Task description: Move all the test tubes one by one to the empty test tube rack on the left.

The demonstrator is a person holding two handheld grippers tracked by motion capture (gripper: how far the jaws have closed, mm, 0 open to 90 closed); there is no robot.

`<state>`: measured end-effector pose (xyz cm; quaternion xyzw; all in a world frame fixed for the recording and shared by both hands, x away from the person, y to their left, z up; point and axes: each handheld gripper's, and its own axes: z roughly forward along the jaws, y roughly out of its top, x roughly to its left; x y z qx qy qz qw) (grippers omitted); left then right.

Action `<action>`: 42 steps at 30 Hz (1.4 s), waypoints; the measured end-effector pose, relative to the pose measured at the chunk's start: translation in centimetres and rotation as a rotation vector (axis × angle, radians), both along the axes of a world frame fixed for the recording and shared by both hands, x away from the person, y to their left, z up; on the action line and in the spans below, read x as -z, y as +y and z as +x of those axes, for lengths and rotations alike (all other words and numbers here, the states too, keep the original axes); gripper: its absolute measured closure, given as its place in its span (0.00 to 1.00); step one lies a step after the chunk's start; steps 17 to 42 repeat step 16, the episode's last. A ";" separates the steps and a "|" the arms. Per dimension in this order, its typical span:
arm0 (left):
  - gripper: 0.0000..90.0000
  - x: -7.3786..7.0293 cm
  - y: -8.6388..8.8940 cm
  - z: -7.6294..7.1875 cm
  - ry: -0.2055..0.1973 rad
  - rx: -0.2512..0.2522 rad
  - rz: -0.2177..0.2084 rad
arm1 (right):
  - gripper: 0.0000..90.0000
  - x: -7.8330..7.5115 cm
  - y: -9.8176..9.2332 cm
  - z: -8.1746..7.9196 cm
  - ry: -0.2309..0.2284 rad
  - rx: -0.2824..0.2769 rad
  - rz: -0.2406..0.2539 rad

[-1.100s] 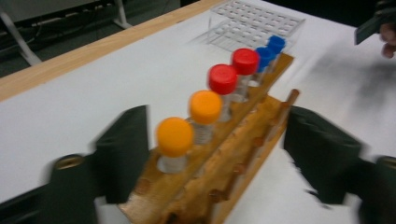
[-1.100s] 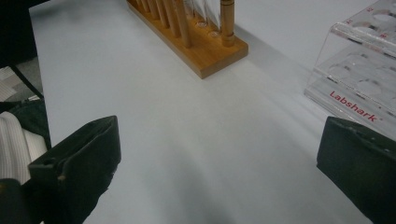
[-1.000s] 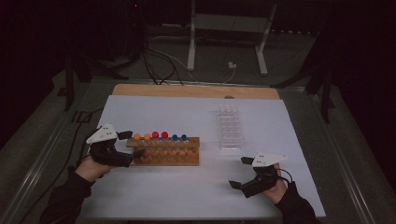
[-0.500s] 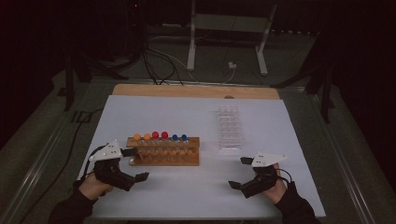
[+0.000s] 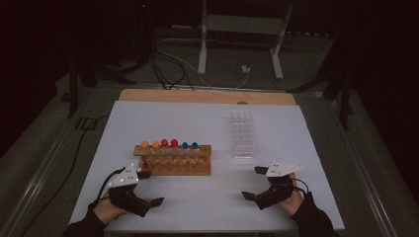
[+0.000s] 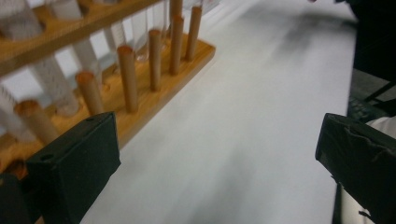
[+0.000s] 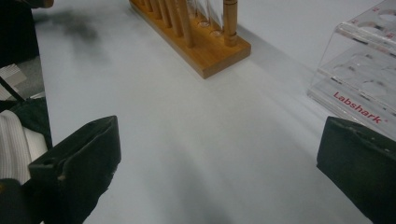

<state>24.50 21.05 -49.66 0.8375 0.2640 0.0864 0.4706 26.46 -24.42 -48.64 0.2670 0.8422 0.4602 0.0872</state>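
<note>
Left gripper rests low with jaws wide apart and empty, just off the near-left end of the wooden rack; capped tubes stand in it. Right gripper, equally spread, waits right of the rack. Approach level, straddle one tube

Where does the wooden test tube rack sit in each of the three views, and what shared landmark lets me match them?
High view: wooden test tube rack left of centre on the white table, coloured caps on top.
Left gripper view: it runs along the upper left, past the left jaw.
Right gripper view: its end shows at top centre.
Shared landmark: the white table surface under the rack in all three.
</note>
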 end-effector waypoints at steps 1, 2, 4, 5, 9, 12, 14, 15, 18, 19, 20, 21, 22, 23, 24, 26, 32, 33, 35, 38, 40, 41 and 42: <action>0.01 0.2 0.1 -0.1 0.000 -0.003 0.005 | 0.00 0.0 0.0 0.0 -0.002 -0.001 -0.002; 0.01 0.5 0.2 -0.3 -0.008 -0.010 0.013 | 0.00 0.0 0.1 0.0 -0.001 -0.002 -0.003; 0.01 1.0 0.6 -0.5 -0.003 -0.027 0.002 | 0.00 0.1 0.1 0.0 0.003 -0.002 -0.003; 0.01 1.2 0.8 -0.6 -0.004 -0.035 -0.001 | 0.00 0.1 0.1 0.0 0.003 -0.002 -0.006; 0.01 1.1 0.9 -0.6 -0.015 -0.039 -0.005 | 0.00 0.0 0.2 0.0 -0.001 -0.006 -0.006; 0.01 1.0 0.8 -0.6 -0.027 -0.049 -0.009 | 0.00 0.0 0.2 0.0 -0.004 -0.011 -0.010; 0.01 1.0 0.7 -0.6 -0.030 -0.048 -0.008 | 0.00 0.0 0.2 0.0 -0.005 -0.012 -0.008; 0.01 1.0 0.6 -0.7 -0.031 -0.047 -0.003 | 0.00 0.0 0.2 0.0 -0.006 -0.011 -0.008; 0.01 1.0 0.6 -0.7 -0.031 -0.047 -0.007 | 0.00 0.0 0.2 0.0 -0.005 -0.010 -0.007; 0.01 1.0 0.6 -0.7 -0.031 -0.047 -0.007 | 0.00 0.0 0.2 0.0 -0.005 -0.010 -0.007; 0.01 1.0 0.6 -0.7 -0.031 -0.047 -0.007 | 0.00 0.0 0.2 0.0 -0.005 -0.010 -0.007; 0.01 1.0 0.6 -0.7 -0.031 -0.047 -0.007 | 0.00 0.0 0.2 0.0 -0.005 -0.010 -0.007; 0.01 1.0 0.6 -0.7 -0.031 -0.047 -0.007 | 0.00 0.0 0.2 0.0 -0.005 -0.010 -0.007; 0.01 1.0 0.6 -0.7 -0.031 -0.047 -0.007 | 0.00 0.0 0.2 0.0 -0.005 -0.010 -0.007; 0.01 1.0 0.6 -0.7 -0.031 -0.047 -0.007 | 0.00 0.0 0.2 0.0 -0.005 -0.010 -0.007; 0.01 1.0 0.6 -0.7 -0.031 -0.047 -0.007 | 0.00 0.0 0.2 0.0 -0.005 -0.010 -0.007; 0.01 1.0 0.6 -0.7 -0.031 -0.047 -0.007 | 0.00 0.0 0.2 0.0 -0.005 -0.010 -0.007; 0.01 1.0 0.6 -0.7 -0.031 -0.047 -0.007 | 0.00 0.0 0.2 0.0 -0.005 -0.010 -0.007; 0.01 1.0 0.6 -0.7 -0.031 -0.047 -0.007 | 0.00 0.0 0.2 0.0 -0.005 -0.010 -0.007; 0.01 1.0 0.6 -0.7 -0.031 -0.047 -0.007 | 0.00 0.0 0.2 0.0 -0.005 -0.010 -0.007; 0.01 1.0 0.6 -0.7 -0.031 -0.047 -0.007 | 0.00 0.0 0.2 0.0 -0.005 -0.010 -0.007; 0.01 1.0 0.6 -0.7 -0.031 -0.047 -0.007 | 0.00 0.0 0.2 0.0 -0.005 -0.010 -0.007; 0.01 1.0 0.6 -0.7 -0.031 -0.047 -0.007 | 0.00 0.0 0.2 0.0 -0.005 -0.010 -0.007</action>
